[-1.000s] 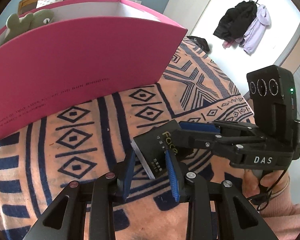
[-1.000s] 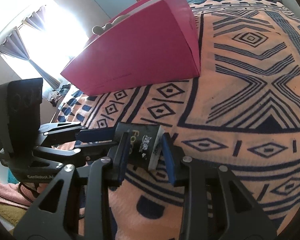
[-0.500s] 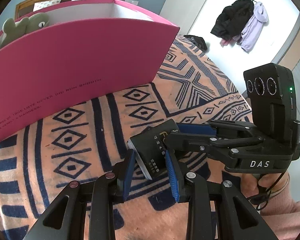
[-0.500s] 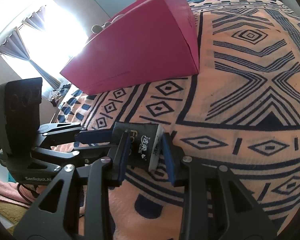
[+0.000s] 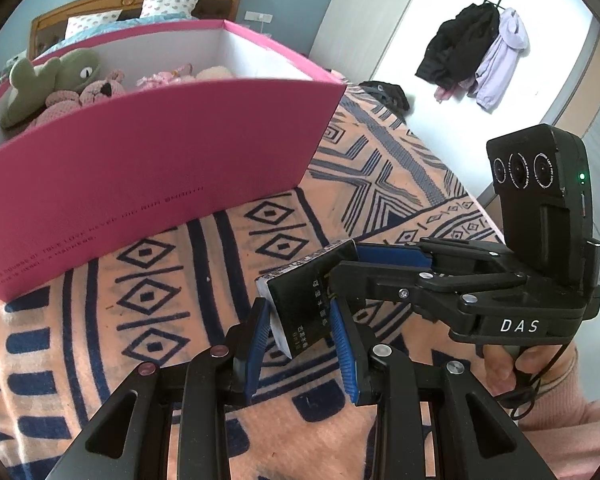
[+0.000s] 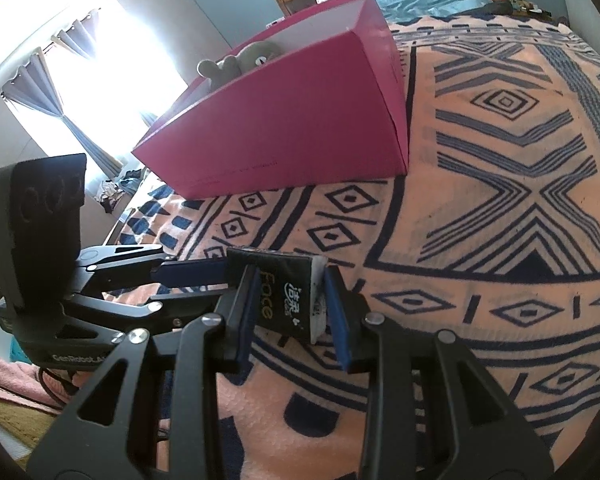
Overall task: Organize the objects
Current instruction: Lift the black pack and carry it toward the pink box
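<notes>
Pack of tissues, black | held above blanket, near pink box | left gripper clamped on it | right gripper narrow, grip unclear.

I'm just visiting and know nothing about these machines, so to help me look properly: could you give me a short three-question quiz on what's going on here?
1. True or false: the small black tissue pack printed "Face" lies flat on the orange and navy patterned blanket.
2. What fills the big pink cardboard box? A) books B) plush toys C) shoes
3. Fill in: the pack sits between the blue pads of ____ tools, left tool and right tool.

Key
1. False: it is raised above the blanket.
2. B: a green plush toy and pink ones show over the rim.
3. Both.
</notes>
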A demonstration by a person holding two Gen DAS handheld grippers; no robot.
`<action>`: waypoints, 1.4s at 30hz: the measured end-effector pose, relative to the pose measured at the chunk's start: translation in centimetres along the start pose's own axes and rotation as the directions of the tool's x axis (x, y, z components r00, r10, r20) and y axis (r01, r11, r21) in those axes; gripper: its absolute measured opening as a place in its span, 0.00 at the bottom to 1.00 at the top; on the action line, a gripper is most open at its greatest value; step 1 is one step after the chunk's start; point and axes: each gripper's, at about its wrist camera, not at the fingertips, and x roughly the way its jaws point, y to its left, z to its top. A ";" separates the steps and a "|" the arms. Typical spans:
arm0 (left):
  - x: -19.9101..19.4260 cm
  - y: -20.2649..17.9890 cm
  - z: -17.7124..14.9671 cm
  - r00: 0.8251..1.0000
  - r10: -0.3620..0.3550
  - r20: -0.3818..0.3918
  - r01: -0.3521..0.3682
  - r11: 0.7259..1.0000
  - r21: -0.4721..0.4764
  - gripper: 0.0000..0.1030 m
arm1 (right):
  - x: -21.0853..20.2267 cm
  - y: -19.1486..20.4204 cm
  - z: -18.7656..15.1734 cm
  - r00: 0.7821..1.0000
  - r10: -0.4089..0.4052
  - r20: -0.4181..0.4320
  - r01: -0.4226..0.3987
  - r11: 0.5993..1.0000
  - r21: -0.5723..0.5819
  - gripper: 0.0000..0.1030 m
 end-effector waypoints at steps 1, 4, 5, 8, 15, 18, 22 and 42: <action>-0.2 -0.1 0.1 1.000 0.000 0.005 0.000 1.000 0.003 0.30 | -0.2 0.1 0.1 1.000 -0.001 0.005 0.001 1.000 -0.004 0.35; -0.6 -0.3 0.3 1.000 0.002 0.018 -0.002 1.000 0.013 0.30 | -0.6 0.3 0.4 1.000 -0.002 0.016 0.002 1.000 -0.013 0.35; -0.8 -0.3 0.4 1.000 0.000 0.023 0.000 1.000 0.013 0.31 | -0.8 0.4 0.5 1.000 -0.001 0.020 0.002 1.000 -0.014 0.35; -1.2 -0.3 0.7 0.999 0.001 0.033 -0.001 1.000 0.014 0.31 | -1.0 0.6 0.9 1.000 -0.004 0.028 0.005 1.000 -0.025 0.35; -2.0 -0.5 1.2 0.998 0.002 0.061 -0.003 1.000 0.028 0.31 | -1.6 1.1 1.4 0.999 -0.004 0.047 0.006 0.999 -0.040 0.35; -2.3 -0.7 1.3 0.998 0.001 0.069 -0.004 0.999 0.034 0.31 | -1.8 1.3 1.6 0.999 -0.006 0.054 0.009 0.999 -0.046 0.35; -2.5 -0.9 1.4 0.997 0.006 0.080 -0.009 0.999 0.041 0.31 | -2.0 1.5 1.8 0.998 -0.007 0.063 0.010 0.999 -0.052 0.35; -4.2 -1.5 2.7 0.991 0.019 0.134 -0.030 0.997 0.076 0.31 | -3.3 2.6 3.2 0.994 -0.010 0.110 0.021 0.995 -0.094 0.35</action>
